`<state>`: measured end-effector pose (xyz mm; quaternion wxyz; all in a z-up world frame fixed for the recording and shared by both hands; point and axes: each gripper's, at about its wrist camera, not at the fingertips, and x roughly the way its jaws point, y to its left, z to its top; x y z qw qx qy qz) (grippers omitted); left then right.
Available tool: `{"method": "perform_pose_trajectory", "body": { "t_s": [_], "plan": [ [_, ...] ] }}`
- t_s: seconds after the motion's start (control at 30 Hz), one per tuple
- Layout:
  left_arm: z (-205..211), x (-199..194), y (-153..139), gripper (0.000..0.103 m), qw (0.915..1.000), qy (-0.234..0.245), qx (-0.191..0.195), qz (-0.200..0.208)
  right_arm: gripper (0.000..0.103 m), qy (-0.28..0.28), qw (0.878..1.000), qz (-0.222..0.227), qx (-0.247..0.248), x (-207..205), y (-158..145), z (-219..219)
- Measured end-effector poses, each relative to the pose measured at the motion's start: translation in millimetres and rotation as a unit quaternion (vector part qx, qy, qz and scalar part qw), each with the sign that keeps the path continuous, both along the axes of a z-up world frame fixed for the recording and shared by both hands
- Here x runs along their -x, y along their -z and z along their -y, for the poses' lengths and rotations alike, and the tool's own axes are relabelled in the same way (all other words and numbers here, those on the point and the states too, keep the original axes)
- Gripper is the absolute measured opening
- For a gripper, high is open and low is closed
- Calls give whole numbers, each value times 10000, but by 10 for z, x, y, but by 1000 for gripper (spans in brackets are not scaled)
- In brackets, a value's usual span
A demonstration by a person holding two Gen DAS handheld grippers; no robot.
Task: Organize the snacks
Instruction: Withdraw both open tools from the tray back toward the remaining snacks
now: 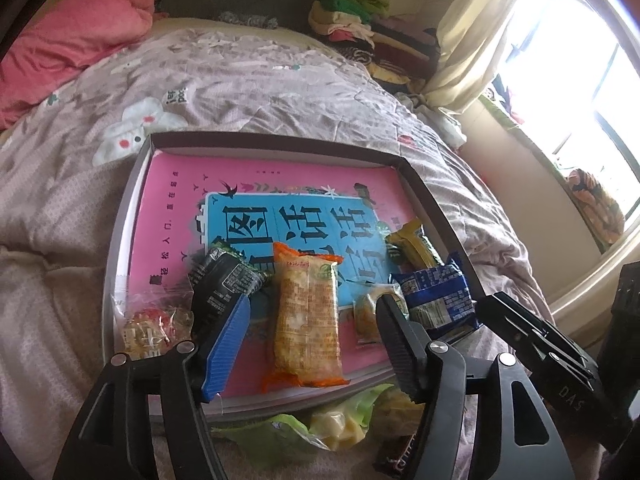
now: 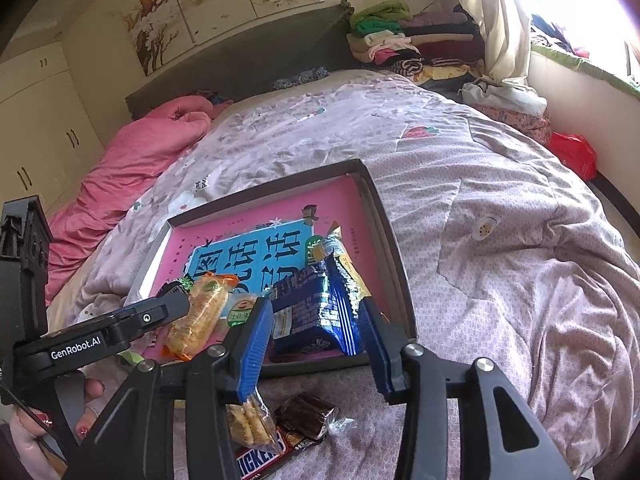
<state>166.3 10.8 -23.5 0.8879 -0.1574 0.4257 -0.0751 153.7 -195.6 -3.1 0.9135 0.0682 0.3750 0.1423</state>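
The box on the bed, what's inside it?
The box holds a pink book with snack packets on it: orange, black, blue, yellow. Under the book stays hidden.

A bed (image 2: 500,240) is covered by a patterned quilt (image 1: 248,84), on which a shallow box (image 1: 424,184), a pink blanket (image 2: 132,172), and several loose snacks (image 2: 280,428) are laid.

Quilt (image 2: 500,208), mauve, patterned, covering the bed. Pink blanket (image 2: 132,168) bunched at its head. Dark headboard (image 2: 240,64); blossom painting (image 2: 224,4) above. Folded clothes (image 2: 404,40) stacked beside cream curtain (image 2: 500,20). White wardrobe (image 2: 40,120). Red bag (image 2: 572,154) by the wall.
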Motion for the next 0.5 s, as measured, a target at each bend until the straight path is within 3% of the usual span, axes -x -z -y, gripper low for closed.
{"method": "perform_pose_trajectory", "body": {
  "t_s": [0.5],
  "plan": [
    [24,201,-231,75,9991,9,-385,188,54,-49,9997,222,-64,81,-179,28]
  ]
}}
